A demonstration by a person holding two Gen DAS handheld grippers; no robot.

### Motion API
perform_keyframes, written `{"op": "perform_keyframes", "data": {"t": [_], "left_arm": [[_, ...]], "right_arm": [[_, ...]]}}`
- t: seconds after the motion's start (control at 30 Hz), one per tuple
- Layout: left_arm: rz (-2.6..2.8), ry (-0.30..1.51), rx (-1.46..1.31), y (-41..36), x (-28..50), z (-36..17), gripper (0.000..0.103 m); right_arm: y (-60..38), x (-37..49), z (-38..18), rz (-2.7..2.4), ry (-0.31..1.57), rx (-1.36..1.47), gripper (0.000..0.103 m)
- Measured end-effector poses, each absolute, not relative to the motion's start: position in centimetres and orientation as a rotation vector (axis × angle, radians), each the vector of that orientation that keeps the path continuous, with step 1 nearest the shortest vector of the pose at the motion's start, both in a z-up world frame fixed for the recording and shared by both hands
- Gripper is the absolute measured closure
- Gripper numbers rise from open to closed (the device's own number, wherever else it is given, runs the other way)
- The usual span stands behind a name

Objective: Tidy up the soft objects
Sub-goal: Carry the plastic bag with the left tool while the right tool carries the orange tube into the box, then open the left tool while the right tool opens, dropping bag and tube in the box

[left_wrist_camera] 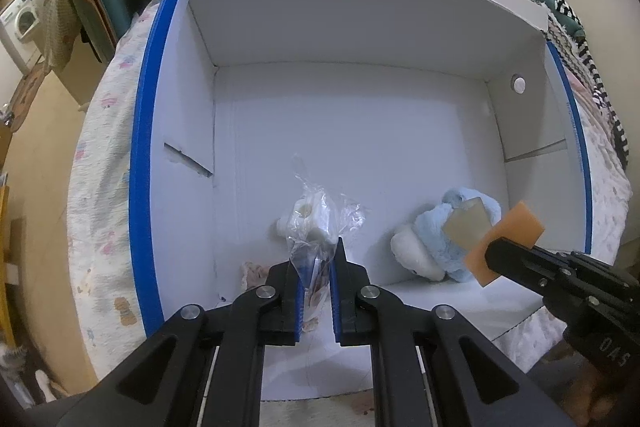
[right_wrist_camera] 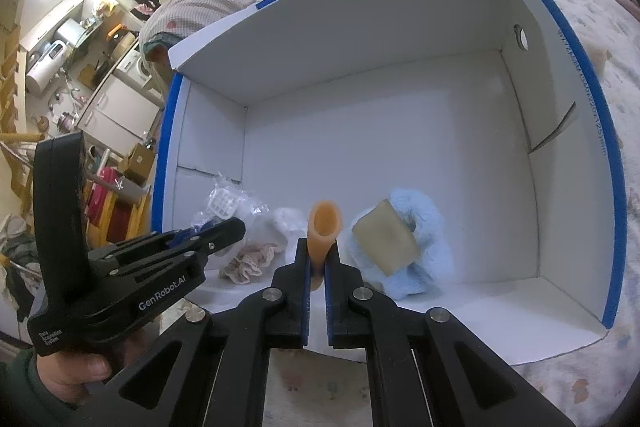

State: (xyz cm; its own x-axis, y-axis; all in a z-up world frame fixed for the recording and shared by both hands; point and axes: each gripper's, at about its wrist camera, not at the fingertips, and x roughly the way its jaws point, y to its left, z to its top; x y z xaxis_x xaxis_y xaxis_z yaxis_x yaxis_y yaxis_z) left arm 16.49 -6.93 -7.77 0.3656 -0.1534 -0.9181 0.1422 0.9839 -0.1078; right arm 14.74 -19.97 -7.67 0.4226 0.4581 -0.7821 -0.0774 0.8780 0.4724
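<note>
Left gripper (left_wrist_camera: 316,267) clamps a plastic-wrapped bundle (left_wrist_camera: 308,223) inside the white box (left_wrist_camera: 360,27). Right gripper (right_wrist_camera: 318,263) pinches an orange sponge (right_wrist_camera: 323,227), just beside the blue plush (right_wrist_camera: 424,227).

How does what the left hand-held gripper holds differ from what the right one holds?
The left hand-held gripper pinches a crinkly clear plastic bag with white contents; the right hand-held gripper pinches an opaque orange sponge, squeezed into a curl. Both hang over the white box.

matt white cardboard box (left_wrist_camera: 360,131); crinkly glossy clear plastic bag (left_wrist_camera: 316,227); fluffy pale blue plush toy (right_wrist_camera: 416,251); matt orange foam sponge (right_wrist_camera: 325,227).
</note>
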Motion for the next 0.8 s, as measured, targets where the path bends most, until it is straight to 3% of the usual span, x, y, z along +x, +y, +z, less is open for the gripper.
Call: {"op": "perform_keyframes", "data": {"t": [0.23,0.33,0.4,0.43,0.47,0.5,0.67,0.8], "left_arm": [[-0.195,1.164,0.013,-7.1,16.0,-7.4,0.089],[-0.188,1.167,0.009,-6.9,15.9,-7.4,0.083],[-0.19,1.17,0.0,-6.8,15.9,-7.3,0.074],[-0.189,1.171,-0.003,-6.7,15.9,-7.2,0.063],[-0.189,1.17,-0.004,-6.7,15.8,-7.2,0.056],[-0.188,1.169,-0.002,-6.7,15.8,-7.1,0.045],[-0.163,1.121,0.001,-6.3,15.4,-6.2,0.042],[-0.158,1.123,0.016,-6.4,15.4,-6.1,0.042]], "right_arm": [[-20.2,14.7,-7.7,0.327,1.086,0.396,0.091],[-20.6,14.7,-7.8,0.308,1.089,0.405,0.079],[-20.8,14.7,-7.8,0.3,1.083,0.416,0.059],[-20.8,14.7,-7.8,0.295,1.079,0.419,0.049],[-20.9,14.6,-7.6,0.283,1.07,0.42,0.03],[-21.0,14.6,-7.4,0.27,1.057,0.419,0.025],[-21.8,14.8,-7.3,0.235,1.042,0.453,0.015],[-22.0,14.9,-7.6,0.232,1.056,0.461,0.015]]}}
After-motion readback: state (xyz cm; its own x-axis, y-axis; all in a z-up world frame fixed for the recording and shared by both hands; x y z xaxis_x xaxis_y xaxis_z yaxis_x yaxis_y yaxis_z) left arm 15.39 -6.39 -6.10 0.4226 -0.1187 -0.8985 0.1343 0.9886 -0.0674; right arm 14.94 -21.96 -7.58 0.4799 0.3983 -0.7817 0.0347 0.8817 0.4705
